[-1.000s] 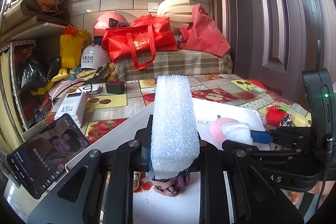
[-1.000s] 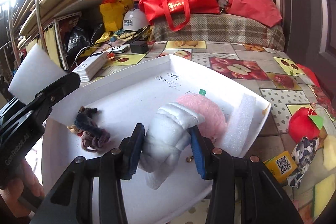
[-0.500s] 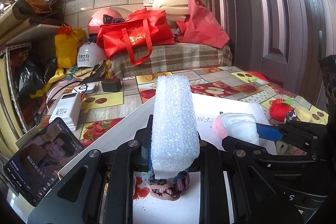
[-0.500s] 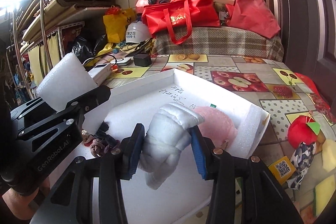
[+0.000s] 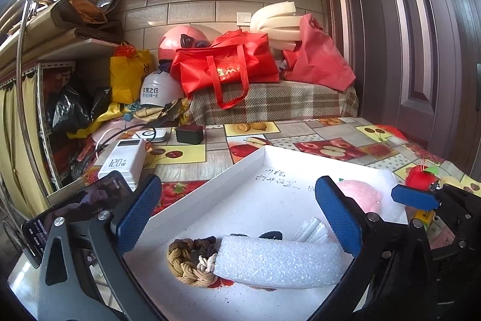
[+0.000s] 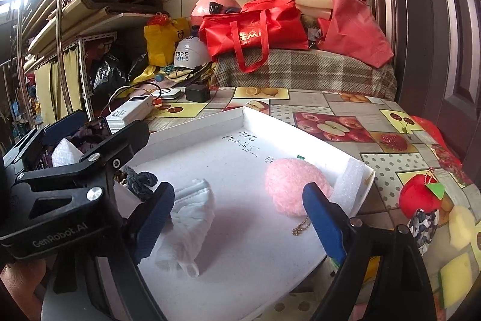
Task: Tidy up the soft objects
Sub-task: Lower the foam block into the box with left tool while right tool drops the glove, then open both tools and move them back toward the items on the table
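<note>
Two grippers work over one shallow white tray [image 5: 210, 185] on a table covered with a fruit-print cloth [image 6: 336, 107].

Left gripper [image 5: 240, 211]: jaws opening, spread wide, blue pads clear of everything. White foam block [image 5: 278, 262] lies on its side on the tray floor between and just below the pads, touching neither. One end of the block rests against a braided rope knot [image 5: 189, 257] of tan, brown and cream strands.

Right gripper [image 6: 240, 223]: jaws opening, nothing pinched. White folded cloth [image 6: 189, 226] lies crumpled on the tray floor just beside the left pad; whether pad and cloth touch, cannot tell. Pink fluffy ball [image 6: 296, 185] sits near the right pad, toward the tray's right wall, with a small gold bead chain [image 6: 300, 226] trailing from it. White foam strip [image 6: 350, 181] leans along that wall, just beside the ball.

Handwriting in dark ink on the tray floor near the far corner, not legible.

Off the tray, right side: red plush apple [image 6: 421, 194] with a green leaf tag, well apart from the tray. Left side: white power bank [image 5: 123, 160], a phone [image 5: 75, 209] propped with its screen lit. Behind the table: red tote bag [image 5: 228, 68] on a plaid-covered surface, pink helmet [image 5: 177, 41], white helmet [image 5: 157, 92].

A bit of a person's hand shows under the left gripper body in the right wrist view.
</note>
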`<state>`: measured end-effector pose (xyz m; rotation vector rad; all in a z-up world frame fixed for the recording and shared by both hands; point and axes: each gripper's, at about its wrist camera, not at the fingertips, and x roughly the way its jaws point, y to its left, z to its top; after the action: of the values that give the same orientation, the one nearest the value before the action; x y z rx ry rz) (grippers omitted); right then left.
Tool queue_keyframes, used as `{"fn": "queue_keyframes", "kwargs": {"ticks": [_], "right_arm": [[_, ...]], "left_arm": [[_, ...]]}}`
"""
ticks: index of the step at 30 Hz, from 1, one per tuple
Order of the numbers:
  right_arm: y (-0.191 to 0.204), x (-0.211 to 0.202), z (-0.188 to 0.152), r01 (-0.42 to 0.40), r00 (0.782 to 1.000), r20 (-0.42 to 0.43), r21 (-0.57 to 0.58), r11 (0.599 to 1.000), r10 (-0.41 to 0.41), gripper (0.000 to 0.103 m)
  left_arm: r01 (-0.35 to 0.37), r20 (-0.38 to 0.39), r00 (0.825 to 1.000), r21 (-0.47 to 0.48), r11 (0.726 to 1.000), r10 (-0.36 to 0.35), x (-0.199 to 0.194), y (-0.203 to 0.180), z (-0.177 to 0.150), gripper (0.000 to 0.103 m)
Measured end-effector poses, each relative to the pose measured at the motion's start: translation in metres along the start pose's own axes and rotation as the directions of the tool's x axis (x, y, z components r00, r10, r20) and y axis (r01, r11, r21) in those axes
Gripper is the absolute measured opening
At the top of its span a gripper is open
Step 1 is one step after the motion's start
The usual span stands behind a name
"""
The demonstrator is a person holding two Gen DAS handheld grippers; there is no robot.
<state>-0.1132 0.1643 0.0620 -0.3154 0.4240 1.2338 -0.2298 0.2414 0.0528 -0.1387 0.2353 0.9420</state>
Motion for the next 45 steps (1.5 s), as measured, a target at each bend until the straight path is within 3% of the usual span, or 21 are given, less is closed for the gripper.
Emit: {"fn": "queue_keyframes", "kwargs": {"ticks": [11,20,31,40,43,45], "right_arm": [[-0.013,-0.002,-0.001,0.006,1.000,0.018,0.064,0.998,-0.007,0.088],[-0.013,-0.028,-0.004,0.036,0.988,0.144,0.079,0.996,-0.047,0.088],[-0.008,-0.040,-0.012,0.069,0.988,0.136,0.041,0.997,-0.074,0.088],[-0.014,-0.063,-0.024,0.029,0.986,0.163,0.042,0.999,-0.035,0.088],[-0.024,-0.075,-0.030,0.004,0.988,0.154,0.045,0.999,-0.011,0.103],[-0.037,-0.082,-0.035,0.004,0.990,0.142,0.058,0.998,-0.013,0.103]], "left_arm": [[-0.029,0.015,0.999,-0.039,0.999,0.029,-0.010,0.005,-0.001,0.103],[-0.067,0.049,0.996,-0.129,0.989,0.074,-0.027,0.019,-0.003,0.103],[-0.048,0.056,0.997,-0.195,0.980,0.060,-0.043,0.023,-0.008,0.103],[0.032,0.047,0.999,-0.109,0.994,-0.027,-0.053,-0.004,-0.010,0.103],[0.088,0.042,0.995,-0.052,0.995,-0.085,-0.058,-0.020,-0.012,0.103],[0.132,0.029,0.991,-0.011,0.991,-0.132,-0.061,-0.033,-0.012,0.103]]}}
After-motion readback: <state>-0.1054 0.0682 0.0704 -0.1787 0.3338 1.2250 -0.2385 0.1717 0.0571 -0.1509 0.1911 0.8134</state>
